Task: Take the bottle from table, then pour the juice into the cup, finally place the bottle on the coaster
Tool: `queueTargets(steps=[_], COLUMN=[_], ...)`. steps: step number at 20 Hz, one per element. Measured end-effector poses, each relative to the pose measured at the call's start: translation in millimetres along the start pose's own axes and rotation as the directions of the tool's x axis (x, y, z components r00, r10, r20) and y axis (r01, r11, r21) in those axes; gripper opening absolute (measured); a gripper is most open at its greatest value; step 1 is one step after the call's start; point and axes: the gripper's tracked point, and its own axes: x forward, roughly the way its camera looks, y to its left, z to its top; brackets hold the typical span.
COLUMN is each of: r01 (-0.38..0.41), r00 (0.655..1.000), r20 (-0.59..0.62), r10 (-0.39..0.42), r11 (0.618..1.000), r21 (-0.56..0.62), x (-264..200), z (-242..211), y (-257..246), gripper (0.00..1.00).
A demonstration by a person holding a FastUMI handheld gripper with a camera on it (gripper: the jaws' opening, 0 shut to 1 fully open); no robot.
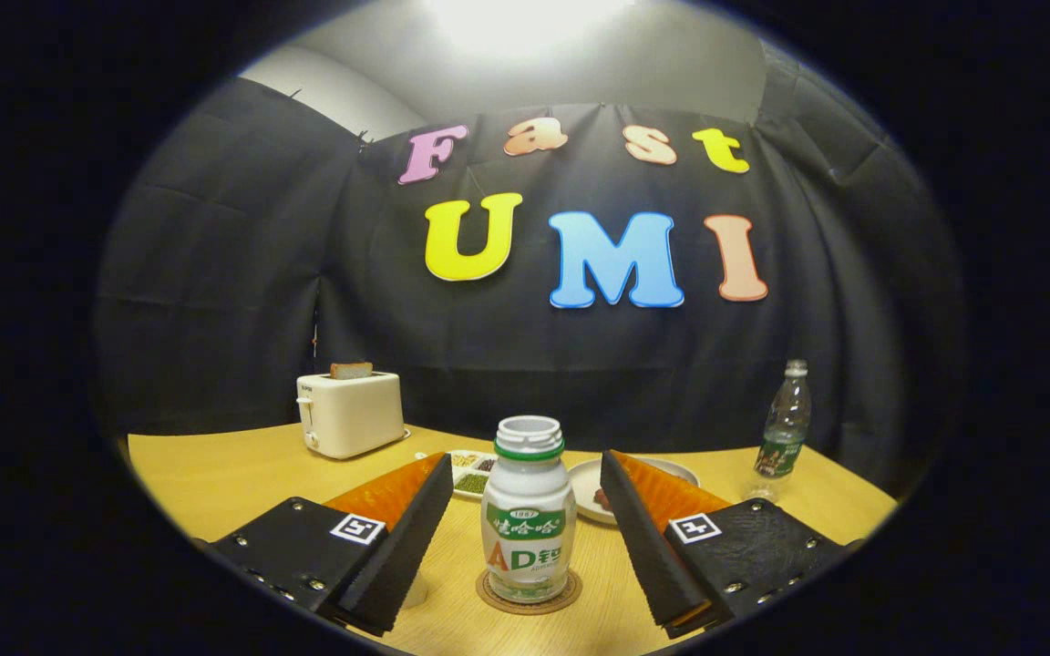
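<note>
A small white bottle with a green label and an uncapped mouth stands upright on a round brown coaster on the wooden table. It sits between the two fingers of my gripper, which is open. There is a clear gap on each side of the bottle, and neither finger touches it. A pale, glassy object peeks out beside the left finger, mostly hidden; I cannot tell what it is.
A cream toaster with a bread slice in it stands at the back left. Beyond the fingers lie a small divided dish of grains and a white plate. A clear water bottle stands at the back right.
</note>
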Motion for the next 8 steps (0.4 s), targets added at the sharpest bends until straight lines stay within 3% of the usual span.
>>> queueTargets(steps=[4, 8], r01=[0.025, 0.034], r00=[0.992, 0.973], r20=[0.126, 0.232], r10=[-0.018, -0.022], r11=[0.998, 0.998], r21=[-0.058, -0.044], x=[-24, -50], z=[60, 114], y=[6, 4], gripper=[0.98, 0.97])
